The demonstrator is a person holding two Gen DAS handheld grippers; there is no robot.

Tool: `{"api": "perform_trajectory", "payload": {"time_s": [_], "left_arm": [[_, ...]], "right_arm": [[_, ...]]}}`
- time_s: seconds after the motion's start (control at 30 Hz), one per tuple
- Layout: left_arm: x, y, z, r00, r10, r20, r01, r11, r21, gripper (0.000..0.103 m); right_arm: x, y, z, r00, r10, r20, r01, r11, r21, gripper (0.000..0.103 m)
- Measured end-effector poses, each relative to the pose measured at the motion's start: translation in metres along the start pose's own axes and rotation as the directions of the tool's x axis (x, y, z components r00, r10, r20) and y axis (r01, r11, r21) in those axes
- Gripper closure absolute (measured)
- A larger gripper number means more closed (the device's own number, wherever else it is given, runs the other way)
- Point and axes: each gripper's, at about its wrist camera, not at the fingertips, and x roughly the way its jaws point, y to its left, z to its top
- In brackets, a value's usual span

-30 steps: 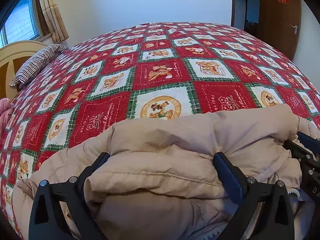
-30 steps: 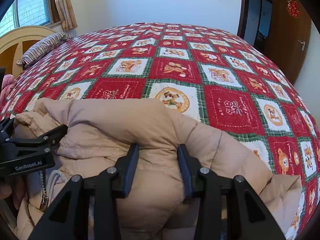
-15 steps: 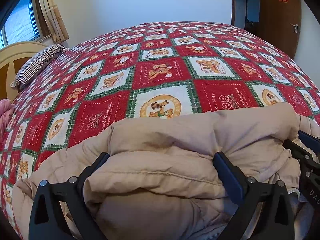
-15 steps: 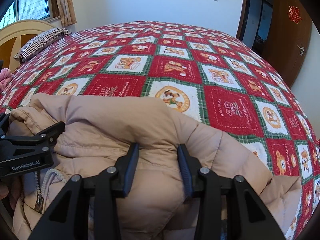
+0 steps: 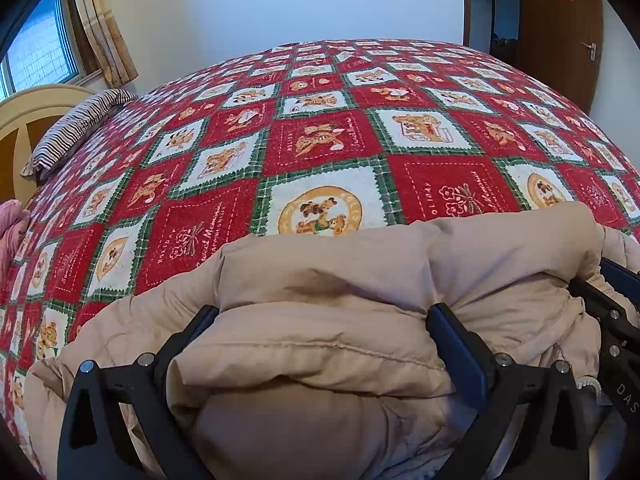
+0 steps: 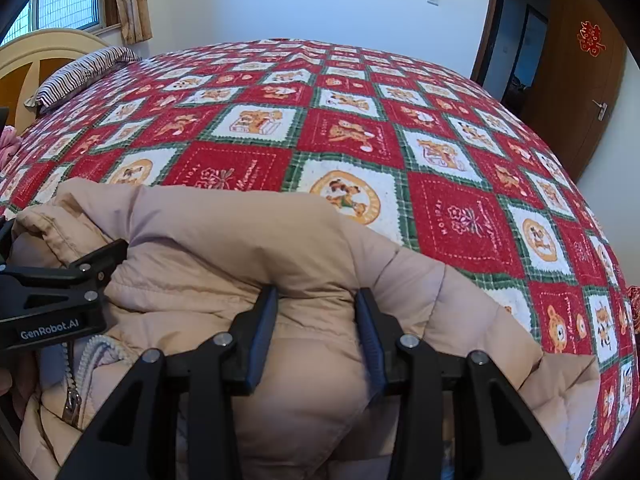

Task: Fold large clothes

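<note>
Red-and-white checked quilt (image 5: pixel 320 152) covers bed; padded beige puffer jacket (image 5: pixel 320 280) bunched at near edge. Left gripper (image 5: pixel 320 332) wide around thick fold, right gripper (image 6: pixel 316 320) clamped on fabric. Advice: carry both evenly, keep edges aligned.

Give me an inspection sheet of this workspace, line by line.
Surface: bed with red patchwork quilt.
Job's things: beige puffer jacket bunched at the near edge, zipper showing.
Clutter: striped pillow by the headboard; pink fabric at the left edge.
Grippers: left gripper wide around a thick fold; right gripper closed on jacket padding.
Cables: nothing seen.
Surroundings: window with curtain, wooden door.
</note>
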Motion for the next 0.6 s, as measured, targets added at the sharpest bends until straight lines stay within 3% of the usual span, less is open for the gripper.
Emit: {"api": "perform_trajectory", "payload": {"time_s": [0.23,0.3,0.37,0.4,0.53,0.6], "left_arm": [[-0.011,0.0,0.012,0.999,0.035,-0.017,-0.035,0.998,0.043,0.001],[-0.044,0.012,0.02,0.999,0.025,0.047,-0.026,0.999,0.02,0.001],[-0.077,0.024,0.02,0.994,-0.01,0.105,0.009,1.0,0.01,0.001],[-0.096,0.03,0.015,0.992,-0.019,0.123,0.017,1.0,0.013,0.001],[-0.149,0.056,-0.026,0.987,-0.009,0.16,0.0,0.999,0.054,0.001],[-0.173,0.074,-0.069,0.989,0.006,0.146,-0.017,0.997,0.074,0.001]], "right_arm": [[-0.002,0.007,0.005,0.998,-0.051,-0.022,0.049,0.997,-0.062,0.058],[-0.016,0.003,0.009,0.997,-0.074,-0.022,0.072,0.995,-0.074,0.043],[-0.052,-0.01,0.007,0.998,-0.037,0.05,0.039,0.999,-0.035,0.035],[-0.062,-0.014,0.003,0.997,-0.034,0.063,0.036,0.999,-0.031,0.029],[-0.102,-0.035,-0.036,1.0,-0.003,0.031,0.003,1.0,-0.005,0.027],[-0.117,-0.047,-0.067,1.0,-0.006,-0.016,0.006,1.0,0.021,0.027]]}}
